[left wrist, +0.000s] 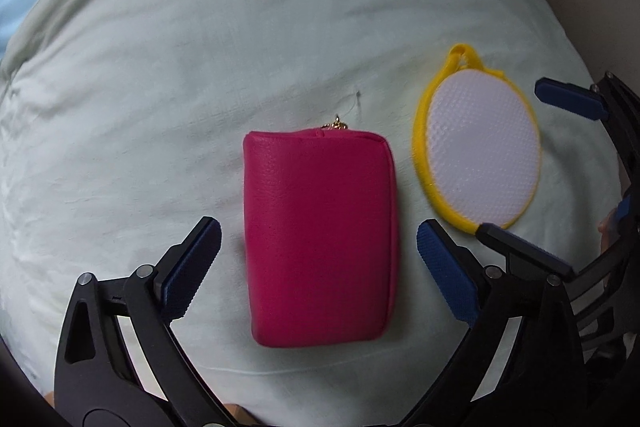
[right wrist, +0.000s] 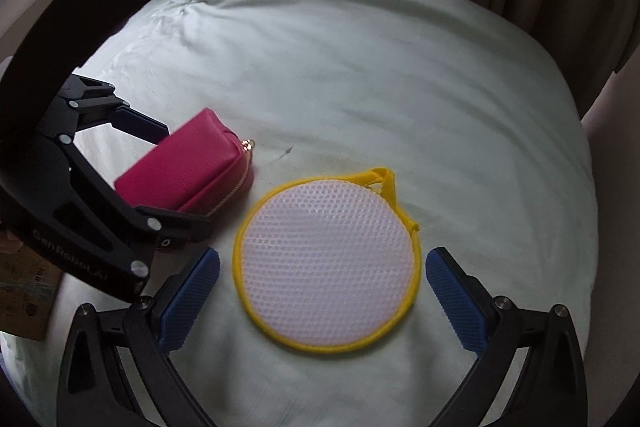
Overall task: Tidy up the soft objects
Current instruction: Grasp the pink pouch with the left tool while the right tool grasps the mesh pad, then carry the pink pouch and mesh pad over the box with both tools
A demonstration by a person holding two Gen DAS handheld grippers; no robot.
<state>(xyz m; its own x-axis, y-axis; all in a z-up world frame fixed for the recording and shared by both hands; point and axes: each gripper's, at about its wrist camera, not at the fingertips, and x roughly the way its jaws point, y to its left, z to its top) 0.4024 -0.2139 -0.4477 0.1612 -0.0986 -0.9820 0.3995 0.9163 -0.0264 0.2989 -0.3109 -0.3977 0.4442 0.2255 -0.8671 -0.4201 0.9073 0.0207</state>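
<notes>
Two soft things are laid side by side on the pale green bedsheet (left wrist: 200, 67): a pink pouch (left wrist: 320, 239) and, just to its right, a round mesh pad (right wrist: 328, 267) edged in yellow. The left gripper (left wrist: 318, 267) is spread wide, the pouch framed between its blue pads (left wrist: 192, 267) with gaps on both sides. The right gripper (right wrist: 322, 299) is likewise held wide around the mesh pad, nothing clamped.
</notes>
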